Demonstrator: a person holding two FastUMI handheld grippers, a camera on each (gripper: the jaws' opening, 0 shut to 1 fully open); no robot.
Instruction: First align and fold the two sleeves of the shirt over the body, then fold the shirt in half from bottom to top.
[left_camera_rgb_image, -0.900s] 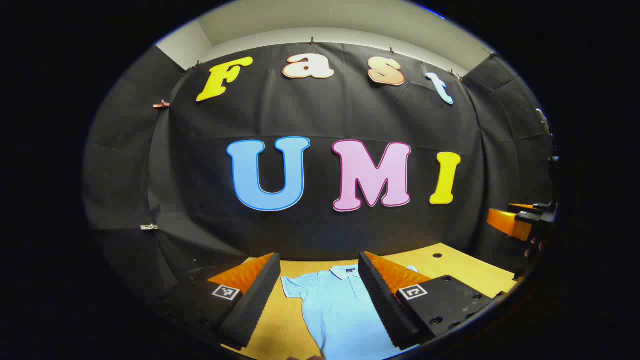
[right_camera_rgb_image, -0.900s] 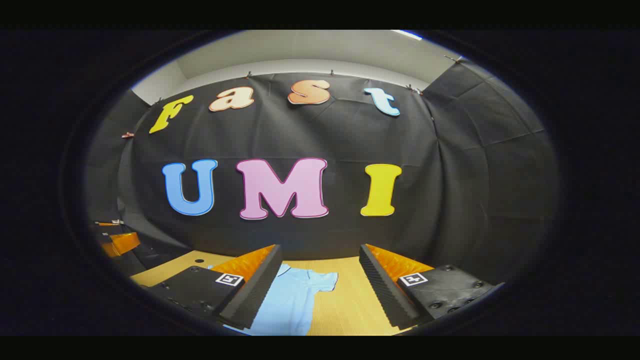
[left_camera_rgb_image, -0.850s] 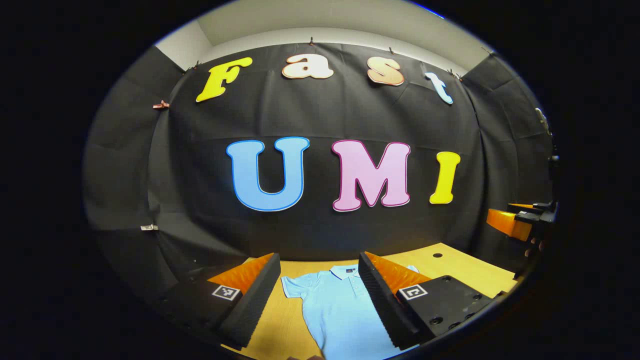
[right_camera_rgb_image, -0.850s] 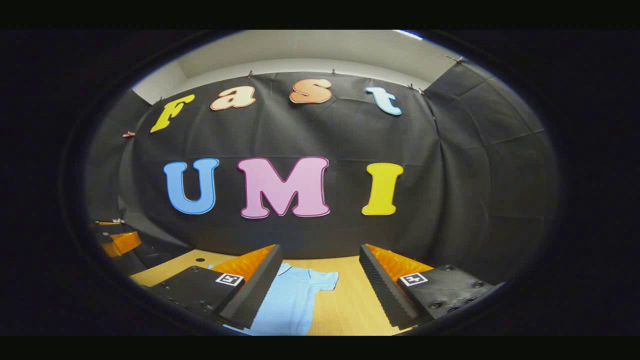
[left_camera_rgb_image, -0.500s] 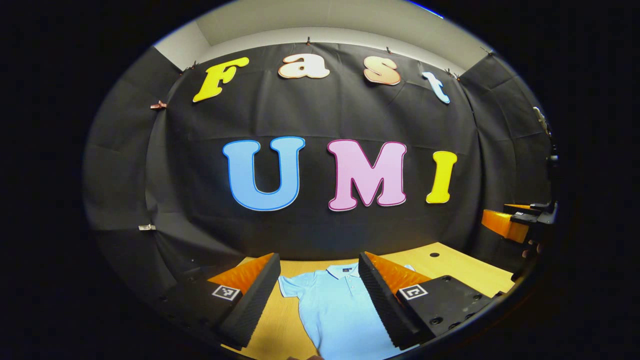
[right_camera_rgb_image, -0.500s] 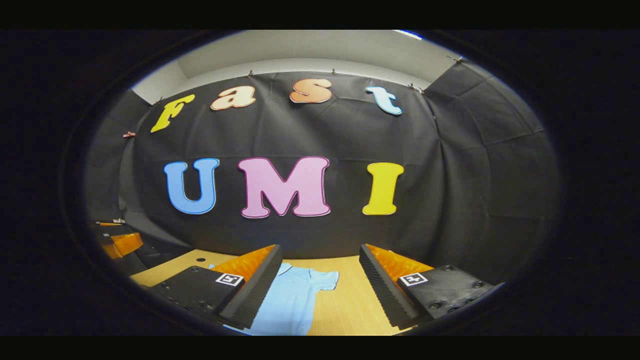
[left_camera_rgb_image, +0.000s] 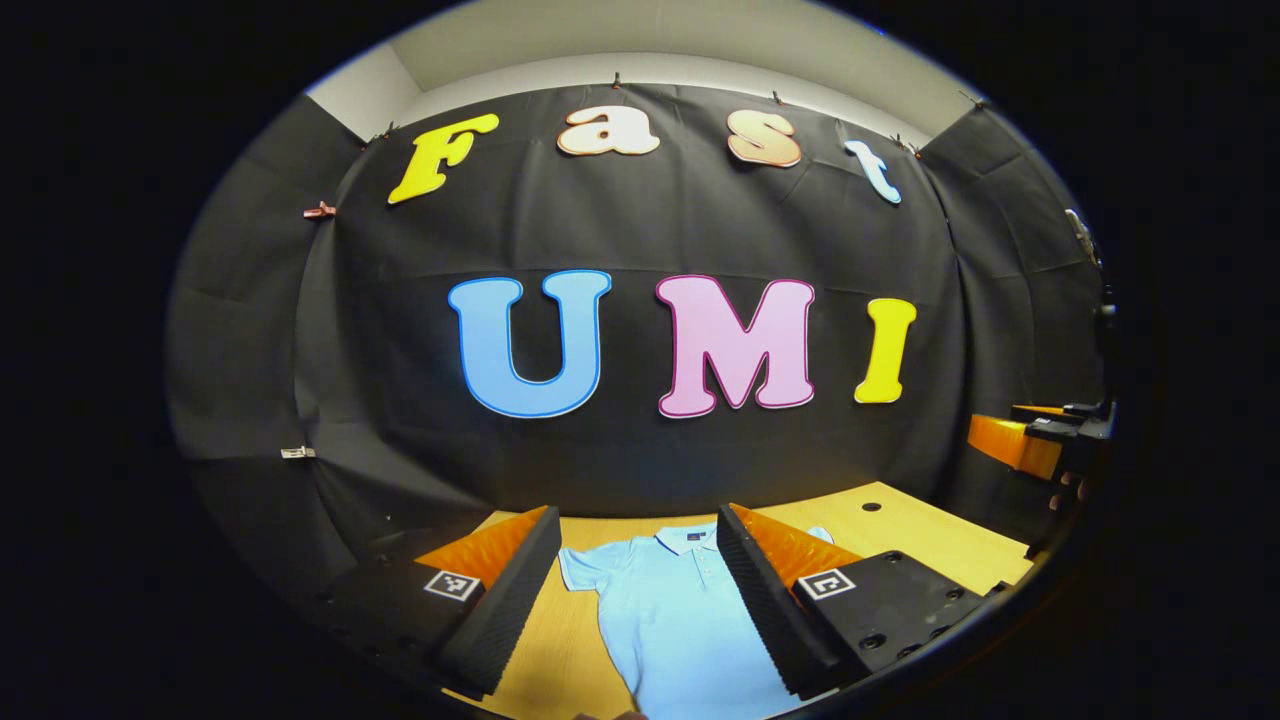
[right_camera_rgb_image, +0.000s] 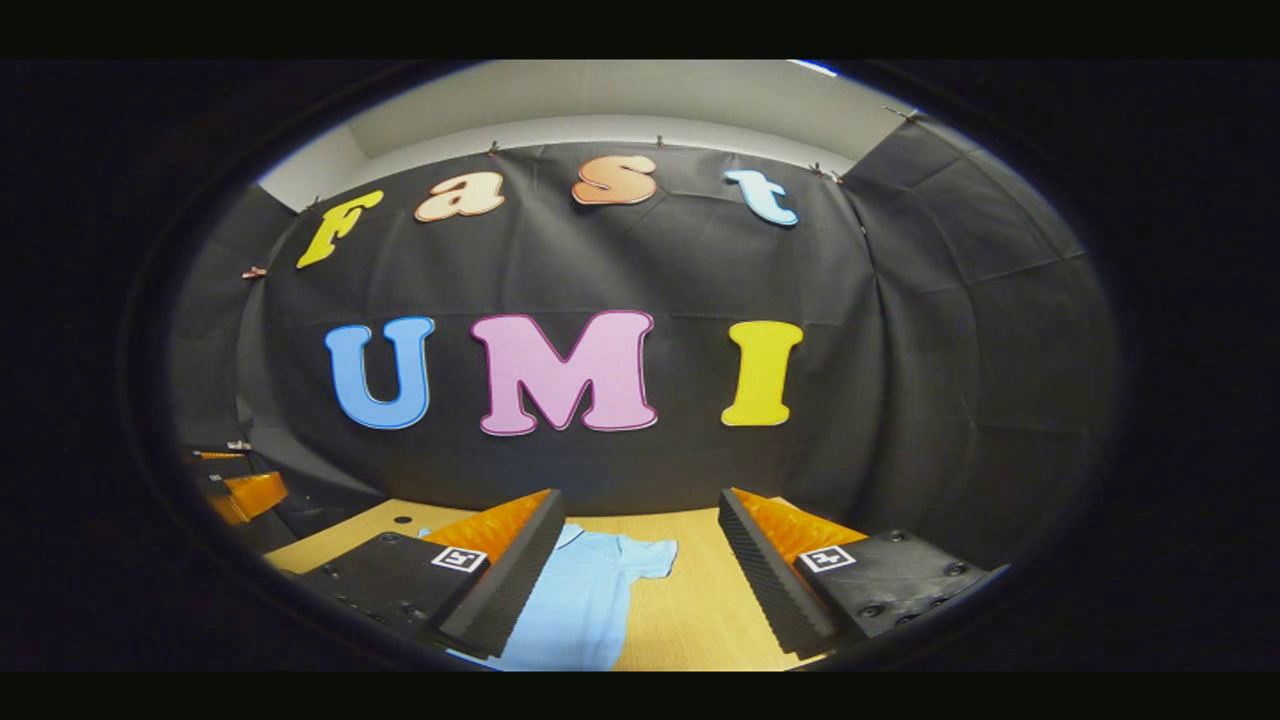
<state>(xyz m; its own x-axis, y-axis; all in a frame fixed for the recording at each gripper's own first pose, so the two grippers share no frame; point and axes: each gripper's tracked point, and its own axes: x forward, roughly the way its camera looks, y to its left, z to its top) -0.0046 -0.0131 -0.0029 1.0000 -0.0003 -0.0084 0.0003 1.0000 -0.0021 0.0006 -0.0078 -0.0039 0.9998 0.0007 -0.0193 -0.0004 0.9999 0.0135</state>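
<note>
A light blue polo shirt (left_camera_rgb_image: 672, 610) lies flat on the wooden table (left_camera_rgb_image: 905, 525), collar toward the booth wall, both short sleeves spread out. My left gripper (left_camera_rgb_image: 638, 532) hovers above it, open and holding nothing, with the shirt's collar and left sleeve between its fingers. In the right gripper view the shirt (right_camera_rgb_image: 590, 595) and its right sleeve sit below my right gripper (right_camera_rgb_image: 640, 512), which is open and holds nothing above the table (right_camera_rgb_image: 690, 610). The right gripper (left_camera_rgb_image: 1040, 440) also appears at the far right of the left gripper view, the left gripper (right_camera_rgb_image: 235, 490) at the far left of the right gripper view.
The black cloth booth wall (left_camera_rgb_image: 640, 470) rises just behind the table's far edge. A small round hole (left_camera_rgb_image: 871, 507) marks the tabletop beyond the shirt's right side, seen also as the hole (right_camera_rgb_image: 400, 520) in the right gripper view.
Both views have drifted very slightly; the shirt sits a touch higher in the left gripper view. Both grippers stay open above the table.
</note>
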